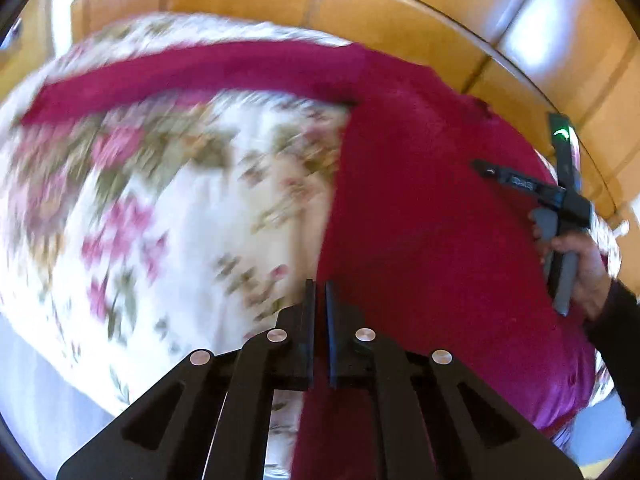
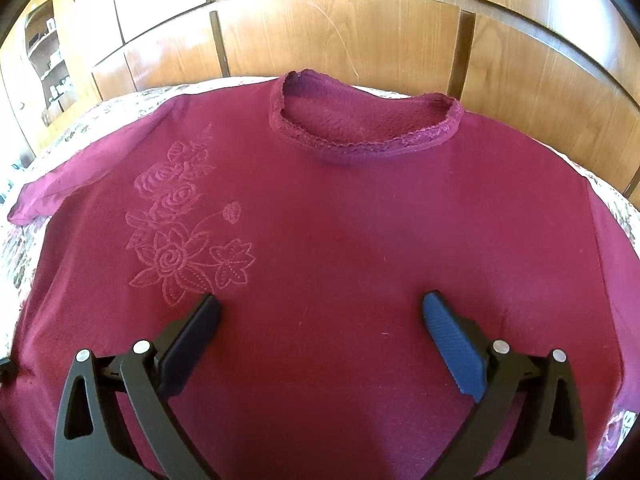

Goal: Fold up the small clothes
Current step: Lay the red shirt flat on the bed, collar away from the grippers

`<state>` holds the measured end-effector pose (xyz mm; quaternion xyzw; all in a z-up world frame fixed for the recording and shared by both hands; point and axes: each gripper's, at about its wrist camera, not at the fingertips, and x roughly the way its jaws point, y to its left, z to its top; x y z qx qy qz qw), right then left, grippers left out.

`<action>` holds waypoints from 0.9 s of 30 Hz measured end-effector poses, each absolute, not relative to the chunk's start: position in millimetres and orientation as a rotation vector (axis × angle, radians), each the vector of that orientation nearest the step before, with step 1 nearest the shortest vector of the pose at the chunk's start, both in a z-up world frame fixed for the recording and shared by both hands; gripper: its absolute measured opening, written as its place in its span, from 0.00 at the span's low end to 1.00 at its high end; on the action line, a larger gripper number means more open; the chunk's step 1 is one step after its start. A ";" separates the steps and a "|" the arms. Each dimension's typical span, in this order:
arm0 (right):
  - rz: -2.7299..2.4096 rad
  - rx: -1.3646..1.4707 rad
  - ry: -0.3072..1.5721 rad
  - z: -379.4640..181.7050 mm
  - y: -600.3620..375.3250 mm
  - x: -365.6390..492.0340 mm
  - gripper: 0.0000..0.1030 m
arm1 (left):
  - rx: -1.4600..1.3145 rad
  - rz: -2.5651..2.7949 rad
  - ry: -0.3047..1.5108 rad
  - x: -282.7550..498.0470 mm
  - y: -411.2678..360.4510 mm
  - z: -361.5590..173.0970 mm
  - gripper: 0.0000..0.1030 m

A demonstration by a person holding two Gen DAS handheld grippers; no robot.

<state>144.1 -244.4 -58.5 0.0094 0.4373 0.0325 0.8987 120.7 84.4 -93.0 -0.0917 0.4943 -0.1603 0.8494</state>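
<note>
Left tongs (image 1: 319,292) are hanging pressed together, empty, over the magenta long-sleeved embroidered sweater (image 2: 340,220) lying flat on the floral bedspread (image 1: 160,208); right tongs (image 2: 320,320) are gaping apart above its middle. Folding is only beginning, I judge: a sleeve needs gripping next.

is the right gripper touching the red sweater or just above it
Cannot tell. In the right wrist view the right gripper stands open over the red sweater with nothing between its fingers, but no view shows a contact or a gap plainly.

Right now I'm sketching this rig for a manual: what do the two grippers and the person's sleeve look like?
Left gripper: black linkage arms with silver rivets, thin dark jaws. Right gripper: same black frame and rivets, ribbed pads, one bluish; seen from outside it has a grey handle and a green light. The sleeve is dark.
</note>
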 end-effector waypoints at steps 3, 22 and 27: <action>0.055 0.001 0.912 -56.8 -241.9 144.5 0.98 | -0.209 -0.312 1.024 117.1 85.1 -84.1 0.08; 0.036 -0.034 0.861 -51.9 -255.4 -78.0 0.98 | -0.140 -0.254 1.070 45.6 88.4 -86.6 0.06; 0.037 0.037 0.881 -49.0 -265.0 -109.2 0.98 | -0.221 -0.177 1.008 46.1 101.7 -60.6 0.11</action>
